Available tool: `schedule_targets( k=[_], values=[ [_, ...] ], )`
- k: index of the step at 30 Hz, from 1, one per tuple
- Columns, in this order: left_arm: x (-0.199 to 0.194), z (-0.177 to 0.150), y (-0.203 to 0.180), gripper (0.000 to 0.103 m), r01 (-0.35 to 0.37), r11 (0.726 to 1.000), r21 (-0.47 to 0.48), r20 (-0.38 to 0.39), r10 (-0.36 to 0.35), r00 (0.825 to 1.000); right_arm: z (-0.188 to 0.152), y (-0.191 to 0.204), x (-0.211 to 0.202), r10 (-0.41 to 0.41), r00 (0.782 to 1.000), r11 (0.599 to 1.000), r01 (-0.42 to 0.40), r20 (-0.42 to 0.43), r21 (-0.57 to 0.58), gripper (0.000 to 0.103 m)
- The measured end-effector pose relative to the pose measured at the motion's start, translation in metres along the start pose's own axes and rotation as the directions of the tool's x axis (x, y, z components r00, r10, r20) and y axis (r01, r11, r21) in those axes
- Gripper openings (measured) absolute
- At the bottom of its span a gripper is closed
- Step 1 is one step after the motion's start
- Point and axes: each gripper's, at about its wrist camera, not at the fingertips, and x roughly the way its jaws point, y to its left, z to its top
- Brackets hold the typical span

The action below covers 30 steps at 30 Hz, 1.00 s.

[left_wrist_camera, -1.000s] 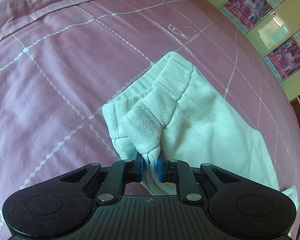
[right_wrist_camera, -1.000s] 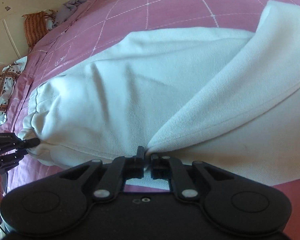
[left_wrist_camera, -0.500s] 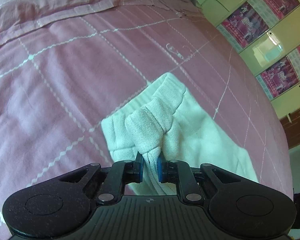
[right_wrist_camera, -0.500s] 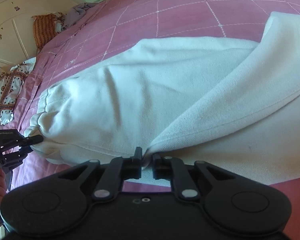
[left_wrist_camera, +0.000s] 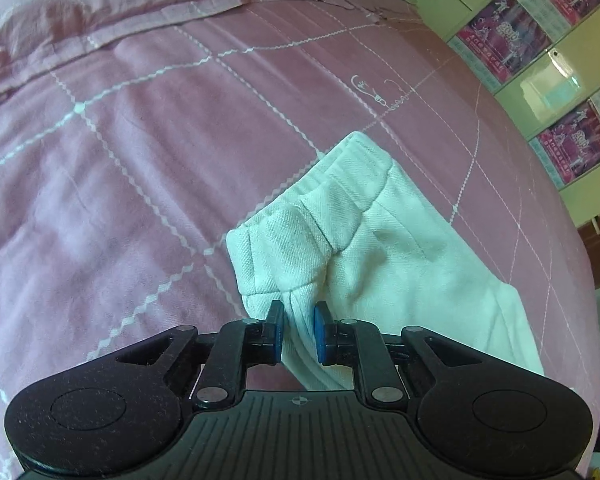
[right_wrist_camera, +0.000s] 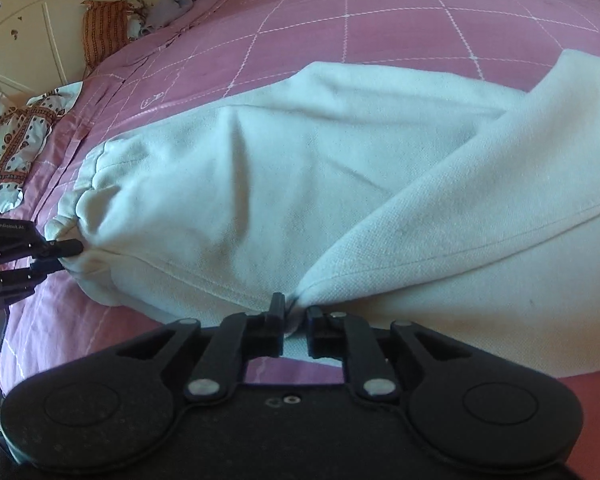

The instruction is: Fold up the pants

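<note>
1. Pants point(left_wrist_camera: 384, 248), white and heavy-looking, lie on the pink checked bed point(left_wrist_camera: 140, 152); I see the gathered waistband end in my left view and the wide body with one flap laid diagonally across it in my right view.
2. My left tool point(left_wrist_camera: 299, 330) is clamped on a bunched wad of cloth at the waistband corner, its blue pads point(left_wrist_camera: 277, 332) pressed on either side of the pleats.
3. My right tool point(right_wrist_camera: 294, 318) pinches the near edge of the pants where the diagonal flap meets the seam; the jaws are nearly together with cloth between them.
4. From the right view the left tool point(right_wrist_camera: 60, 250) appears at the far left, gripping that same waistband corner, so I judge the edge between the two tools is stretched fairly taut.
5. Risk, as I judge it: the right grip takes only a thin lip of cloth, so a pull could slip it free and let the flap fall crooked.
6. Risk: the left wad holds several layers; lifting unevenly would drag the waistband into a twist and leave wrinkles under the fold.
</note>
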Motion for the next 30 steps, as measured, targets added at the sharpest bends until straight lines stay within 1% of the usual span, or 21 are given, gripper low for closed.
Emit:
schedule_targets(
  k=[1, 3, 5, 7, 10, 11, 12, 13, 14, 17, 21, 23, 26, 27, 28, 29, 30],
  values=[
    [-0.012, -0.005, -0.008, 0.014, 0.000, 0.999, 0.044, 0.023, -0.001, 1.000, 0.002, -0.005, -0.005, 0.020, 1.000, 0.999, -0.020, -0.004, 0.037, 0.023],
    [-0.032, -0.016, -0.026, 0.014, 0.017, 0.990, 0.138, 0.050, -0.024, 0.998, 0.005, -0.015, -0.019, 0.047, 0.999, 0.995, -0.047, 0.008, 0.090, 0.024],
    [-0.037, -0.026, -0.046, 0.014, 0.047, 0.979, 0.200, 0.023, -0.053, 0.998, 0.004, -0.028, -0.035, 0.050, 0.998, 0.993, -0.053, 0.036, 0.102, 0.028],
    [-0.030, -0.036, -0.065, 0.014, 0.071, 0.972, 0.224, -0.015, -0.070, 0.997, 0.004, -0.041, -0.045, 0.027, 0.998, 0.994, -0.033, 0.055, 0.108, 0.035],
    [-0.012, -0.055, -0.091, 0.014, 0.080, 0.963, 0.257, -0.062, -0.066, 0.996, 0.005, -0.071, -0.053, -0.009, 0.998, 0.985, -0.002, 0.062, 0.174, 0.035],
    [-0.007, -0.060, -0.097, 0.014, 0.072, 0.959, 0.273, -0.063, -0.057, 0.996, 0.005, -0.082, -0.056, -0.018, 0.998, 0.979, 0.004, 0.066, 0.202, 0.035],
    [-0.002, -0.068, -0.103, 0.014, 0.043, 0.951, 0.306, -0.049, -0.029, 0.998, 0.004, -0.092, -0.060, -0.026, 0.997, 0.975, 0.010, 0.072, 0.224, 0.035],
    [0.004, -0.074, -0.105, 0.014, 0.005, 0.943, 0.334, -0.043, 0.010, 0.999, 0.004, -0.102, -0.063, -0.037, 0.997, 0.970, 0.018, 0.075, 0.243, 0.036],
    [0.011, -0.077, -0.101, 0.014, -0.011, 0.943, 0.334, -0.046, 0.028, 0.999, 0.003, -0.114, -0.065, -0.052, 0.996, 0.963, 0.030, 0.076, 0.267, 0.036],
    [0.015, -0.074, -0.092, 0.014, -0.002, 0.955, 0.296, -0.048, 0.017, 0.999, 0.003, -0.144, -0.069, -0.063, 0.995, 0.937, 0.032, 0.078, 0.349, 0.036],
    [0.017, -0.076, -0.098, 0.014, -0.018, 0.950, 0.310, -0.043, 0.033, 0.999, 0.013, -0.169, -0.062, -0.081, 0.991, 0.905, 0.028, 0.109, 0.423, 0.033],
    [0.019, -0.076, -0.097, 0.014, -0.018, 0.952, 0.306, -0.042, 0.033, 0.999, 0.021, -0.179, -0.053, -0.088, 0.988, 0.878, 0.016, 0.128, 0.478, 0.029],
    [0.018, -0.076, -0.097, 0.014, -0.018, 0.951, 0.309, -0.042, 0.033, 0.999, 0.032, -0.190, -0.043, -0.115, 0.980, 0.850, 0.014, 0.160, 0.526, 0.027],
    [0.018, -0.077, -0.097, 0.014, -0.019, 0.950, 0.312, -0.042, 0.034, 0.999, 0.035, -0.191, -0.040, -0.127, 0.978, 0.846, 0.019, 0.167, 0.532, 0.019],
    [0.018, -0.077, -0.098, 0.014, -0.020, 0.949, 0.315, -0.042, 0.035, 0.998, 0.038, -0.193, -0.038, -0.147, 0.975, 0.844, 0.035, 0.169, 0.535, 0.009],
    [0.019, -0.075, -0.099, 0.014, -0.022, 0.948, 0.319, -0.042, 0.038, 0.998, 0.039, -0.194, -0.035, -0.162, 0.972, 0.839, 0.044, 0.171, 0.542, 0.006],
    [0.020, -0.075, -0.099, 0.014, -0.024, 0.946, 0.324, -0.041, 0.040, 0.998, 0.038, -0.195, -0.036, -0.159, 0.971, 0.834, 0.036, 0.177, 0.550, 0.005]
  ],
)
